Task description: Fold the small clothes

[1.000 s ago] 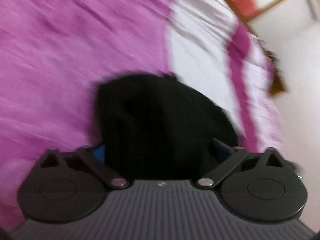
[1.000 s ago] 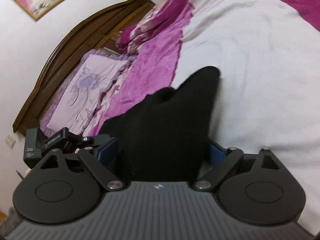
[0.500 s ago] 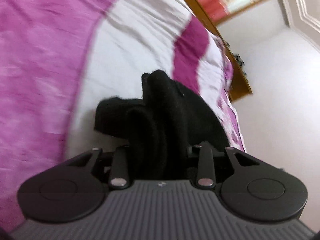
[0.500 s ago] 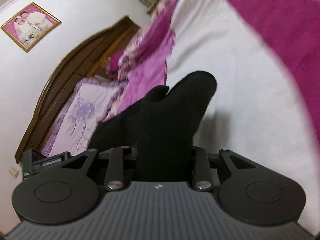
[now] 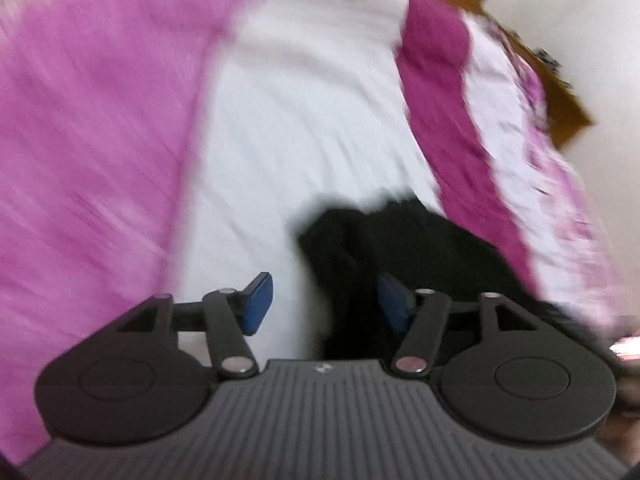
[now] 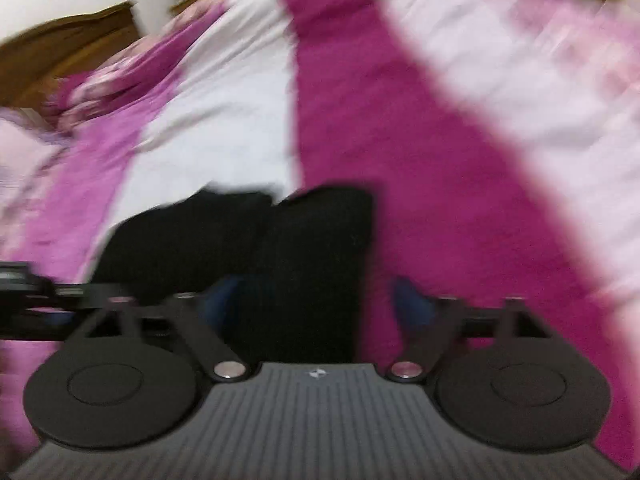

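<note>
Both jaws have just been opening. The left gripper stands parted, the black garment against its right pad only. The right gripper gapes wide; the garment lies between, nearer the left pad. Beyond spreads the bed.

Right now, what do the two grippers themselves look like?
Both match. The left gripper and right gripper each have a grey ribbed body with a small logo, two black round discs, black link arms with silver pivot pins, and blue pads on the jaws. No cables or sleeves show.
</note>
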### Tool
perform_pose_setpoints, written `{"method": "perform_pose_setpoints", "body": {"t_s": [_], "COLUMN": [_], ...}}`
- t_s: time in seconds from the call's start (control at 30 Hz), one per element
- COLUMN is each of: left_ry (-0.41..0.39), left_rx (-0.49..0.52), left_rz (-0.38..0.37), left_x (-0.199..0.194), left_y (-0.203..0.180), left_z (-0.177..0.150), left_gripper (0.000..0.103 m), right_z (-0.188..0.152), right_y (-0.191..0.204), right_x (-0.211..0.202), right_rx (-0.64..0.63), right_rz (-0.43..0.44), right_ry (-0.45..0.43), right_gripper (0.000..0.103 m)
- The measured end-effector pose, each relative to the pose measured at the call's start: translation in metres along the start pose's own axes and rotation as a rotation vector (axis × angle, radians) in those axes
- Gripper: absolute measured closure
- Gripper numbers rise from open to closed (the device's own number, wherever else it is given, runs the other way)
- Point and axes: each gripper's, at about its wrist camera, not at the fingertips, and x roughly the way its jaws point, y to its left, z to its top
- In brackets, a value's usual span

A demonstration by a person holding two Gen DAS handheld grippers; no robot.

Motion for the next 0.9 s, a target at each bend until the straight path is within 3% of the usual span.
{"method": "perform_pose_setpoints", "body": {"t_s": [0.03, 0.1, 0.2, 0.27, 0.33, 0.4, 0.47, 0.53, 0.57, 0.6, 0.67, 0.7, 0.73, 0.8, 0.83, 0.9], "left_ry": [-0.089, -0.214, -0.241, -0.148, 0.028, 0.034, -0.006, -0.067, -0.095, -0.125, -0.178, -0.190, -0.193, -0.195, -0.193, -0.150], "left_rx": [0.060, 0.131, 0.222, 0.286, 0.229, 0.191, 0.179, 0.180, 0.176, 0.166, 0.139, 0.143, 0.163, 0.228, 0.259, 0.280], "left_rz": [0.040, -0.026, -0.102, -0.088, -0.023, 0.060, 0.098, 0.149, 0.164, 0.174, 0.158, 0.141, 0.125, 0.103, 0.097, 0.093], "left_x": [-0.021, -0.052, -0.072, -0.055, -0.024, -0.025, -0.044, -0.069, -0.075, -0.085, -0.106, -0.112, -0.116, -0.113, -0.109, -0.097], "left_y": [-0.007, -0.016, -0.033, -0.045, -0.043, -0.041, -0.042, -0.045, -0.048, -0.048, -0.049, -0.050, -0.052, -0.061, -0.064, -0.065], "left_z": [-0.008, -0.026, -0.058, -0.077, -0.089, -0.094, -0.095, -0.102, -0.104, -0.111, -0.129, -0.139, -0.149, -0.167, -0.174, -0.181], "left_gripper": [0.046, 0.078, 0.085, 0.085, 0.085, 0.086, 0.084, 0.064, 0.037, 0.022, 0.022, 0.022, 0.022, 0.022, 0.022, 0.022], "right_z": [-0.001, -0.008, -0.034, -0.050, -0.067, -0.076, -0.061, -0.050, -0.046, -0.044, -0.060, -0.075, -0.088, -0.127, -0.144, -0.159], "right_y": [0.003, 0.010, 0.016, 0.023, 0.031, 0.041, 0.041, 0.039, 0.042, 0.044, 0.045, 0.042, 0.040, 0.034, 0.029, 0.021], "right_x": [-0.015, -0.049, -0.092, -0.095, -0.070, -0.062, -0.076, -0.097, -0.106, -0.118, -0.148, -0.159, -0.168, -0.185, -0.184, -0.173], "right_rx": [-0.038, -0.111, -0.116, -0.107, -0.125, -0.189, -0.172, -0.155, -0.155, -0.147, -0.135, -0.119, -0.100, -0.048, -0.026, 0.000], "right_rz": [-0.053, -0.106, -0.065, 0.027, 0.031, -0.032, -0.024, -0.009, -0.007, -0.014, -0.021, 0.004, 0.026, 0.065, 0.084, 0.073], "right_ry": [-0.055, -0.166, -0.269, -0.200, -0.044, -0.031, -0.011, -0.006, 0.003, -0.003, -0.038, -0.071, -0.100, -0.137, -0.120, 0.001], "right_gripper": [0.010, 0.010, 0.014, 0.024, 0.052, 0.054, 0.061, 0.063, 0.063, 0.061, 0.053, 0.044, 0.036, 0.029, 0.026, 0.024]}}
